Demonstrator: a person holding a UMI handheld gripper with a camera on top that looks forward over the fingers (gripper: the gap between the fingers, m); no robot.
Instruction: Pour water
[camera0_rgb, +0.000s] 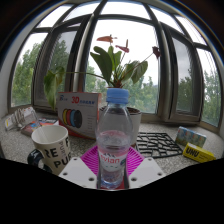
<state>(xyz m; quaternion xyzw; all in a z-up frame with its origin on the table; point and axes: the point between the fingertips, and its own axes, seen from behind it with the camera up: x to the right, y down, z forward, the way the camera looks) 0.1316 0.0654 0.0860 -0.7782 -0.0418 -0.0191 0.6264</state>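
A clear plastic water bottle (114, 130) with a blue cap and a pink-lettered label stands upright between my gripper's (112, 166) fingers. The pink pads (89, 160) press on its lower body from both sides, so the gripper is shut on it. The cap is on. A white mug (50, 148) with dark lettering stands on the stone counter just left of the bottle and the left finger, its mouth facing up. The bottle's base is hidden behind the fingers.
Beyond the bottle are a white "3D" box (78, 108) and a potted plant (122, 66) before a bay window. A black wire rack (158, 144) lies on the right, with a yellow item (198, 153) past it. A packet (20, 121) lies at the far left.
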